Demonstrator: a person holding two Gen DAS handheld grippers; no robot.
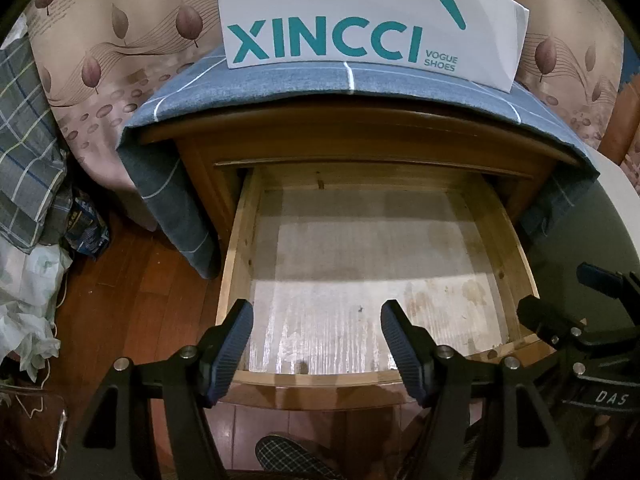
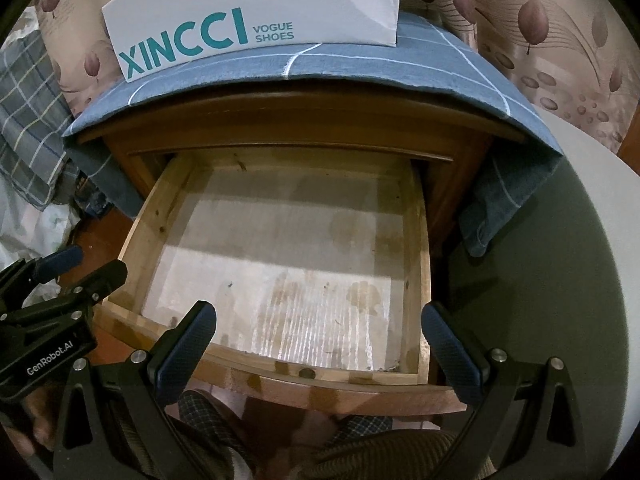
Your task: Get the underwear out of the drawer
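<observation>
The wooden drawer [image 1: 236,256] of a nightstand is pulled out, and its stained pale lining is bare; no underwear shows in either view. My left gripper [image 1: 316,320] is open and empty above the drawer's front edge. My right gripper [image 2: 320,324] is open and empty above the drawer's [image 2: 420,264] front edge, to the right of the left one. The right gripper also shows at the right of the left wrist view [image 1: 560,300]. The left gripper also shows at the left of the right wrist view [image 2: 80,268].
A blue checked cloth [image 1: 280,80] covers the nightstand top under a white XINCCI shoe box [image 1: 360,12]. Plaid fabric and plastic bags [image 1: 28,272] lie on the wood floor at left. A round white table edge [image 2: 592,208] is at right. A leaf-print curtain hangs behind.
</observation>
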